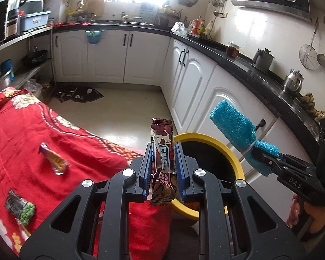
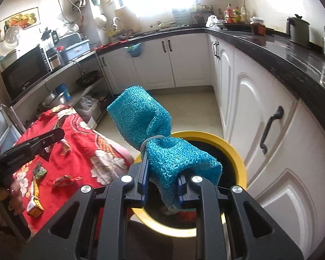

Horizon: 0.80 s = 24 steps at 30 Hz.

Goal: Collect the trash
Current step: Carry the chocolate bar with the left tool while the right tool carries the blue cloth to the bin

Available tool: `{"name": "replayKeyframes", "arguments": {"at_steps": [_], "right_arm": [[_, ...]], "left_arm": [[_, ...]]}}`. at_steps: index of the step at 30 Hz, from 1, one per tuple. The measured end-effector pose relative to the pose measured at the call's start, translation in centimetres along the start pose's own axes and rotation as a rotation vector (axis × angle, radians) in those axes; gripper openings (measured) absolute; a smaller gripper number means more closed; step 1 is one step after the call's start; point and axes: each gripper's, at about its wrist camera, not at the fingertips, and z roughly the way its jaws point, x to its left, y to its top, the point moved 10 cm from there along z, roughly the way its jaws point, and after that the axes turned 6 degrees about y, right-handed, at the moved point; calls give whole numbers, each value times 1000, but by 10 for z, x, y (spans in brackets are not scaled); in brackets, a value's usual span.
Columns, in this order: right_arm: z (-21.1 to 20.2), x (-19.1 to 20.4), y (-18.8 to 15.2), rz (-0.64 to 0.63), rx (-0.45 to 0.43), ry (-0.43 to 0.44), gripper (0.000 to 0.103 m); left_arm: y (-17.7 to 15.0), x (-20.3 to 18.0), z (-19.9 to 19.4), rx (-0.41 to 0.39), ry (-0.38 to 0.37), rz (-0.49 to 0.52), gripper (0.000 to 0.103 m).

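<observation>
- The left gripper (image 1: 162, 169) is closed on a brown snack wrapper (image 1: 162, 162), which stands upright between its blue pads, beside the rim of the yellow bin (image 1: 227, 151).
- The right gripper (image 2: 162, 186) is clamped on a turquoise scrubber cloth (image 2: 151, 134), above the same yellow bin.
- A red flowered cloth (image 1: 21, 140) covers the table; more wrappers lie there, a purple one (image 1: 54, 160) and a green-pea one (image 1: 20, 205).
- Around are white cabinets (image 1: 195, 82), a black countertop (image 1: 238, 58) and a pale floor (image 1: 123, 106).
</observation>
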Motion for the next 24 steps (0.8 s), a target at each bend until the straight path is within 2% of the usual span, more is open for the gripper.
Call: {"name": "replayKeyframes", "arguments": {"at_steps": [10, 24], "right_arm": [[2, -27, -12, 35, 18, -72, 22], [20, -53, -29, 69, 66, -114, 24]], "left_arm": [[-5, -30, 19, 32, -43, 34, 15], [-24, -64, 51, 111, -101, 83, 15]]}}
